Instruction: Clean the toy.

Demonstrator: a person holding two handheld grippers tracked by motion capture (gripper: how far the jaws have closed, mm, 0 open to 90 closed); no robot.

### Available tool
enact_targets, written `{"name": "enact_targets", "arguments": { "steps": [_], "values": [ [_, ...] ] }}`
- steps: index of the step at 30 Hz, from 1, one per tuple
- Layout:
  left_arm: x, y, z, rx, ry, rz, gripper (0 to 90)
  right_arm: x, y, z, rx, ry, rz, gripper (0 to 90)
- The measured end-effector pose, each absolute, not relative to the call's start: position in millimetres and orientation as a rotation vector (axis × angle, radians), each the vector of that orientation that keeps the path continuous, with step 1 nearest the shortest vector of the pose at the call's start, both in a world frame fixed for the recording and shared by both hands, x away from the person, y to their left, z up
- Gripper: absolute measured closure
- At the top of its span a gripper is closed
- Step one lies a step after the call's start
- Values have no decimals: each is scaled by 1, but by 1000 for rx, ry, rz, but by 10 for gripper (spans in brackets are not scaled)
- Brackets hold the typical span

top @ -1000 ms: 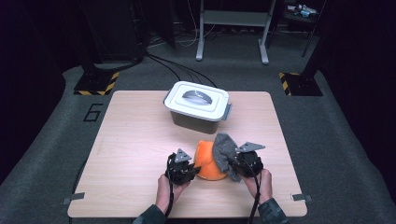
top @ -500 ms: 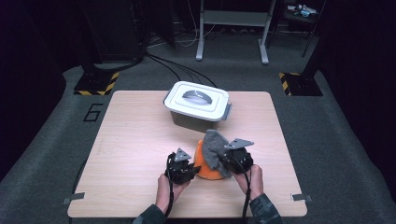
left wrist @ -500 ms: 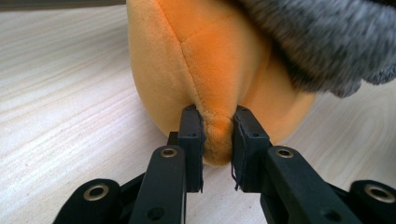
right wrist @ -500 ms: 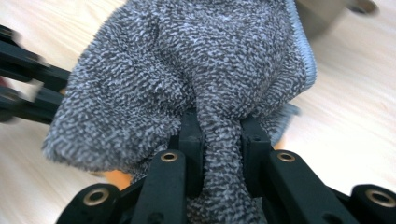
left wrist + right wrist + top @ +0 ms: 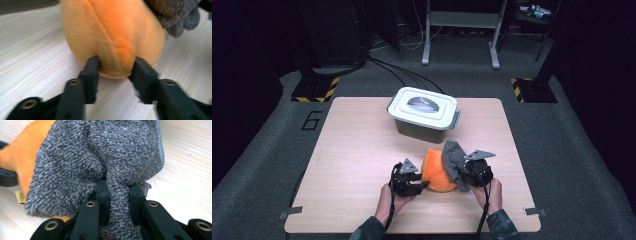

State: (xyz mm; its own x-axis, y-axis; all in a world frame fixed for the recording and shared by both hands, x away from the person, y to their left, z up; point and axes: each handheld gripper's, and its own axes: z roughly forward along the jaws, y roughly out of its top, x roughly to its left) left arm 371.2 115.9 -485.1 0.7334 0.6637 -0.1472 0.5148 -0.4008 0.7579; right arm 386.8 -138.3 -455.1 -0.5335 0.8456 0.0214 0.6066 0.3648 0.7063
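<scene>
An orange plush toy lies on the wooden table near its front edge. My left gripper is at the toy's left side. In the left gripper view its pads still touch both sides of a bulge of the orange plush, though the jaws of the left gripper have just been opening. A grey terry cloth is draped over the toy's right side. My right gripper is shut on a fold of the grey cloth, pinched tight in the right gripper.
A white lidded box with a grey handle stands behind the toy at the table's middle back. Bare wood spreads to the left of my hands. Stands and cables sit on the dark floor beyond the table.
The right gripper swept the grey cloth a little left across the toy, then back right. The left gripper kept its place on the toy.
</scene>
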Motion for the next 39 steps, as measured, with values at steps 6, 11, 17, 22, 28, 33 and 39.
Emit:
{"name": "enact_targets", "arguments": {
  "steps": [6,11,17,22,28,33,39],
  "values": [
    [369,113,-482,2064,958,218,751,372,-114,-424,1120,2278,1048,748],
    [367,108,-480,2086,958,231,761,370,-76,-425,1016,2333,966,749],
    [368,113,-483,2052,975,198,769,376,-97,-435,1076,2321,955,751],
    [368,113,-484,2046,969,197,768,378,-126,-445,1197,2282,931,751],
    [368,111,-482,2055,940,206,687,383,-140,-458,1259,2270,939,750],
    [370,110,-483,2083,877,231,646,384,-141,-453,1255,2271,935,750],
    [367,105,-481,2077,901,272,739,374,-128,-430,1178,2242,983,750]
  ]
}}
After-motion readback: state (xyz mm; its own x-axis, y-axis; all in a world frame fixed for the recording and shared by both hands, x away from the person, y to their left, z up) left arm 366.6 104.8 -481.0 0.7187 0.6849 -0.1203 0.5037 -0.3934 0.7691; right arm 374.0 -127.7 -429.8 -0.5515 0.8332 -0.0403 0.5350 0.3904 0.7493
